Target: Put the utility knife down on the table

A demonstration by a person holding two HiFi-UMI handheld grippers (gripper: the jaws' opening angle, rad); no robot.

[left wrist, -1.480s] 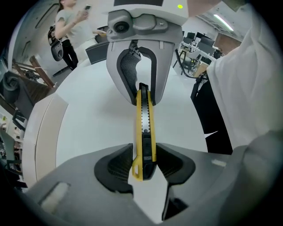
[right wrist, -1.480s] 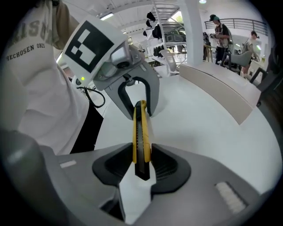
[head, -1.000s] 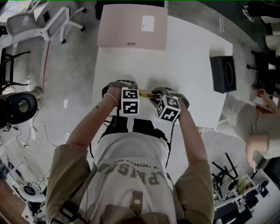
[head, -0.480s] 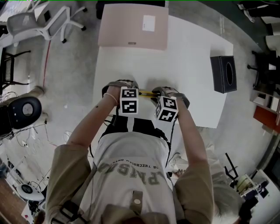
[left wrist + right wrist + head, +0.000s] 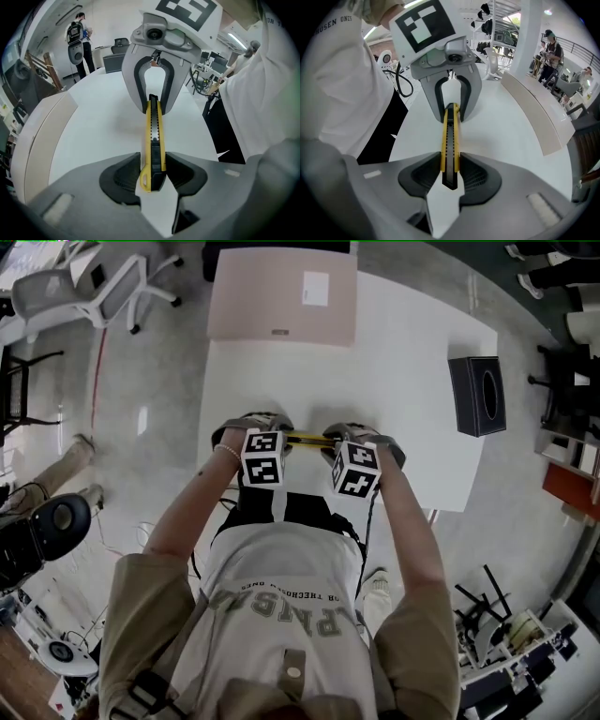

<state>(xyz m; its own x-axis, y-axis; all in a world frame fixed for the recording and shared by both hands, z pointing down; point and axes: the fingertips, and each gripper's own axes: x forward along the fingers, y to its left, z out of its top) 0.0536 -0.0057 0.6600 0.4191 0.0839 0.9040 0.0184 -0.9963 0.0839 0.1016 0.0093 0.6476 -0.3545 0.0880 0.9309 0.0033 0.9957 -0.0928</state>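
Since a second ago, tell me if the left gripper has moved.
Yes, slightly: the left gripper has tipped toward the table's left edge, baring more utility knife.

I count one yellow-and-black utility knife (image 5: 305,439), two grey grippers, left gripper (image 5: 151,176) and right gripper (image 5: 450,171), one white table (image 5: 403,381), one flat pale-pink box (image 5: 281,296), one black tissue box (image 5: 478,395) and one white office chair (image 5: 84,287).

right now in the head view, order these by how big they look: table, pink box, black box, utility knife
1. white table
2. pink box
3. black box
4. utility knife, smallest as seen, though only a short stretch of it shows
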